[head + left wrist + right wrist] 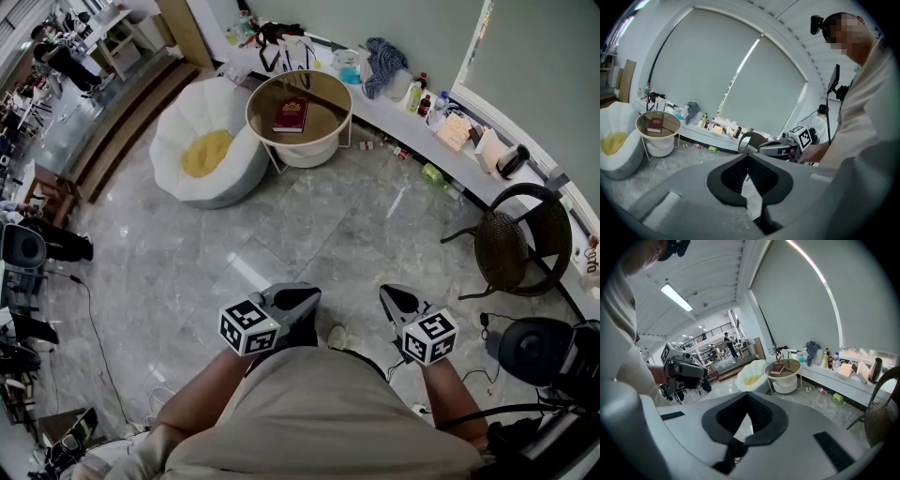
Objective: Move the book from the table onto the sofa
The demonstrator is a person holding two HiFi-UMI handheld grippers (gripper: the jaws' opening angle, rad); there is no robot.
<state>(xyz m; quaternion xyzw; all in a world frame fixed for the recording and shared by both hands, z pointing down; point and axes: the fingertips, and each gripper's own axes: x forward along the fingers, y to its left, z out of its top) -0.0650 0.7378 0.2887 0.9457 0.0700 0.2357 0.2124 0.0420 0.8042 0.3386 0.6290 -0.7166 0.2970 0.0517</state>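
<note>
A dark red book point(291, 114) lies flat on the round glass-topped side table point(330, 120) far across the floor; it shows small in the left gripper view point(655, 124) and the right gripper view point(778, 369) too. Left of the table stands the white petal-shaped sofa point(208, 141) with a yellow cushion. My left gripper point(298, 302) and right gripper point(397, 298) are held close to my body, far from the book, both shut with nothing between the jaws. Each gripper also appears in the other's view, the right one point(764, 149) and the left one point(704, 372).
A long white ledge point(441, 131) with bottles, cloth and books runs along the curved window wall. A black wicker chair point(520, 239) stands at right. A white basin sits under the table. Cables and gear lie at the left and right edges. Wooden steps rise behind the sofa.
</note>
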